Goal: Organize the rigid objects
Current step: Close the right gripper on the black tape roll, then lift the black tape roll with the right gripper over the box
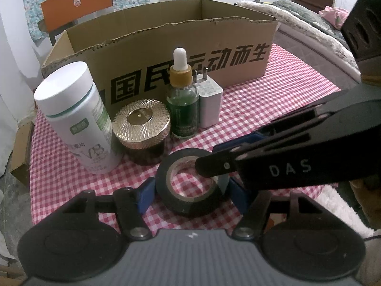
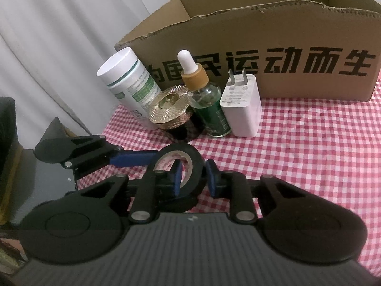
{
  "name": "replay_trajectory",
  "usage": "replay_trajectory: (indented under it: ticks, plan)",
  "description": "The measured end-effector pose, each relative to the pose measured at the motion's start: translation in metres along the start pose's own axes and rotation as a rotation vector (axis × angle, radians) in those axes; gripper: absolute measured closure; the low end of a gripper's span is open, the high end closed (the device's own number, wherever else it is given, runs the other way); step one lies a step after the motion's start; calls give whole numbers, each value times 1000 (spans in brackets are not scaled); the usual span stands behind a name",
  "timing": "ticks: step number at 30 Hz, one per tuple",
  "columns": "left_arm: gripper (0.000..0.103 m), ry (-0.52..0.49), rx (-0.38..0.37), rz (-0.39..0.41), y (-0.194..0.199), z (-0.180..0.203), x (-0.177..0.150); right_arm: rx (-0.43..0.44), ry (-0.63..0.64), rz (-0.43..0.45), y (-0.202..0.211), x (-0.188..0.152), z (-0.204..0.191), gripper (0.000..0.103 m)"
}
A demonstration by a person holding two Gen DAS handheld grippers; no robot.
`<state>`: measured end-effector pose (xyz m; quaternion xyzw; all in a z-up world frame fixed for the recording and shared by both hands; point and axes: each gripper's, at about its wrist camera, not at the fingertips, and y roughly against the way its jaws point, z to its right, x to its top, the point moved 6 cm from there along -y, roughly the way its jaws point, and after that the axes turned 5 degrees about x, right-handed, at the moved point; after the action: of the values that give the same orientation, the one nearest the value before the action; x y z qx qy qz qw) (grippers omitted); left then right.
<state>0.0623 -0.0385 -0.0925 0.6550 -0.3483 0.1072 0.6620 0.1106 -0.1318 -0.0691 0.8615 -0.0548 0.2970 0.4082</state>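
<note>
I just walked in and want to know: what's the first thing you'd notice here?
The black tape roll on the red checked tablecloth stands out first, with both grippers on it: the left gripper spans its outside, and the right gripper pinches its wall, one finger inside the hole. Behind it a white bottle, gold-lidded jar, dropper bottle and white charger line up before a cardboard box.

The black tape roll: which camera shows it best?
The left wrist view: the tape roll lies flat, its whole ring and hollow core visible. In the right wrist view the roll is half hidden behind the right gripper pinching its wall.
</note>
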Motion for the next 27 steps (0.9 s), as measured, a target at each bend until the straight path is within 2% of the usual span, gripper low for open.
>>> replay_trajectory:
  ticks: [13,21,27]
  plan:
    - [36,-1,16,49,15,3,4,-1,4,39,15,3,-3,85]
    - [36,-34,46,139,46,12,18,-15,54,116,46,11,-16,85]
    - [36,-52,83,237,73,15,43,-20,124,202,76,28,-32,85]
